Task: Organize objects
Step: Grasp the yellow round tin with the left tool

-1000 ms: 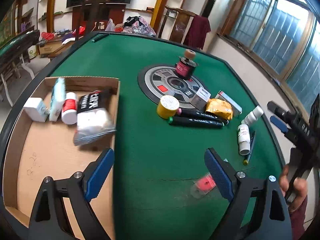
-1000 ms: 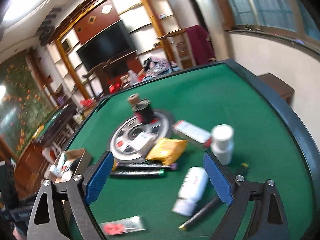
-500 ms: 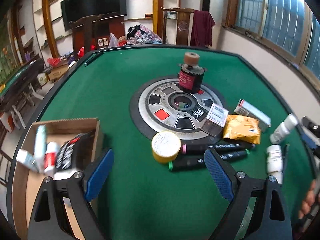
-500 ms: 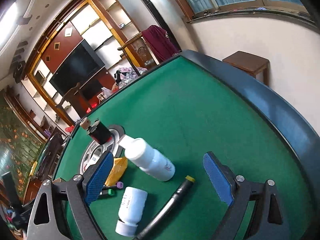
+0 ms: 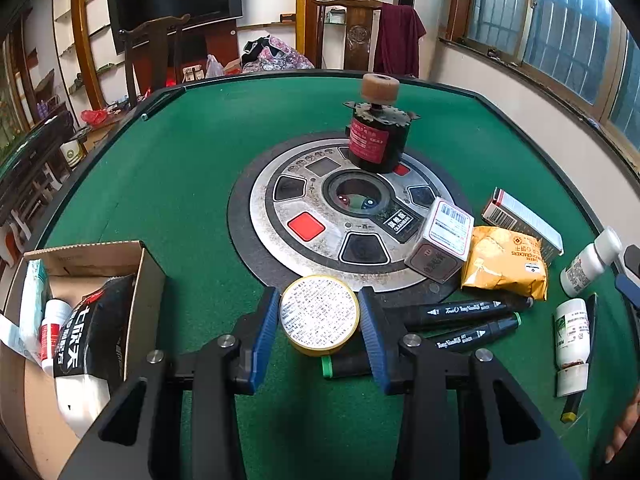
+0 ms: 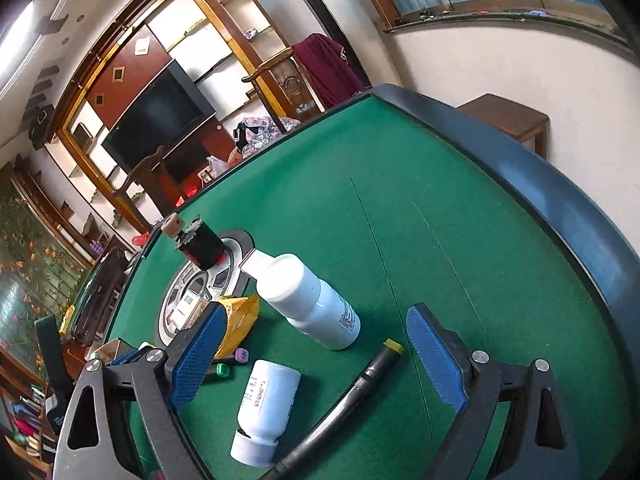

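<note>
My left gripper (image 5: 319, 322) has its blue pads on both sides of a round yellow tin (image 5: 319, 319) with a white printed lid, at the near rim of the table's metal centre disc (image 5: 320, 216). Two black markers (image 5: 460, 312) lie right of it. A cardboard box (image 5: 144, 272) at the left holds a black-and-white pouch (image 5: 90, 344) and small bottles. My right gripper (image 6: 312, 356) is open and empty, above a standing white bottle (image 6: 312, 304), a lying white bottle (image 6: 264, 408) and a black pen (image 6: 360, 384).
On the green table (image 5: 180, 168) stand a black motor with a cork wheel (image 5: 376, 136), a small grey carton (image 5: 440, 240), a yellow cracker pack (image 5: 504, 264) and a long white carton (image 5: 520, 220). The table's dark raised rim (image 6: 560, 200) runs at the right.
My left gripper swung from the cardboard box to the yellow tin and closed its jaws around it. My right gripper tilted and came nearer the white bottles, still open.
</note>
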Available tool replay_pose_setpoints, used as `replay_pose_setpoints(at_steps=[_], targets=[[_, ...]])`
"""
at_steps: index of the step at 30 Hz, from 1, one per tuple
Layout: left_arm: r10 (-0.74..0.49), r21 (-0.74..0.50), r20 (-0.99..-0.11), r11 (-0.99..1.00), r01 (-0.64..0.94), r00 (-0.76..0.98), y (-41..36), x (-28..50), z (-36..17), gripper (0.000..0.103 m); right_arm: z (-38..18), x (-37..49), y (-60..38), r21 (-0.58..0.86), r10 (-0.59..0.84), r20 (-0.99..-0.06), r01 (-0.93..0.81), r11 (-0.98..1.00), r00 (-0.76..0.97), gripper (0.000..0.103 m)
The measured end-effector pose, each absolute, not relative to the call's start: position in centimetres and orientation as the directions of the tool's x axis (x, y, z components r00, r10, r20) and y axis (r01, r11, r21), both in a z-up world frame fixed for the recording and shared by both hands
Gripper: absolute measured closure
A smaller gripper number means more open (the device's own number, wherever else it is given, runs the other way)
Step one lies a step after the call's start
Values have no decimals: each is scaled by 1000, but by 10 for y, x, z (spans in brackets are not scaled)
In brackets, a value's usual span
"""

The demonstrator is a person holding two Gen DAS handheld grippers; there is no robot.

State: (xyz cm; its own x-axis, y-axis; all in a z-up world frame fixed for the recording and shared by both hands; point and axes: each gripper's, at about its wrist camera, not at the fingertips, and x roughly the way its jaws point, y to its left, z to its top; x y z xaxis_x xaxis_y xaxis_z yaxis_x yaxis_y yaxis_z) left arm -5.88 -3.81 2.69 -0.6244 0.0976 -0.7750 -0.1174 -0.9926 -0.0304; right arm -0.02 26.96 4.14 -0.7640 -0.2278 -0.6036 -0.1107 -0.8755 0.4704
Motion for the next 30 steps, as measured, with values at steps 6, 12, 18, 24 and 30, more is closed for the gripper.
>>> replay_pose_setpoints(at_steps=[6, 12, 18, 24, 30], targets=[[67, 17, -784, -991, -129, -618, -30, -60, 18, 62, 40, -1, 266, 457, -222, -613, -111, -883, -758, 9], [69, -13, -758, -996, -90, -649, -41, -55, 28, 64, 36, -3, 265, 447, -215, -625, -117, -887, -751, 9], [122, -67, -732, -992, -107, -671, -42, -31, 51, 64, 32, -4, 262, 426, -207, -641, -118, -897, -740, 9], [170, -94, -695, -985, -146, -699, -37, 8, 75, 64, 29, -4, 264, 407, -183, -653, -136, -903, -735, 9], [176, -87, -643, -984, -157, -745, -40, 50, 90, 64, 29, -3, 265, 368, -137, -663, -161, -916, -736, 9]])
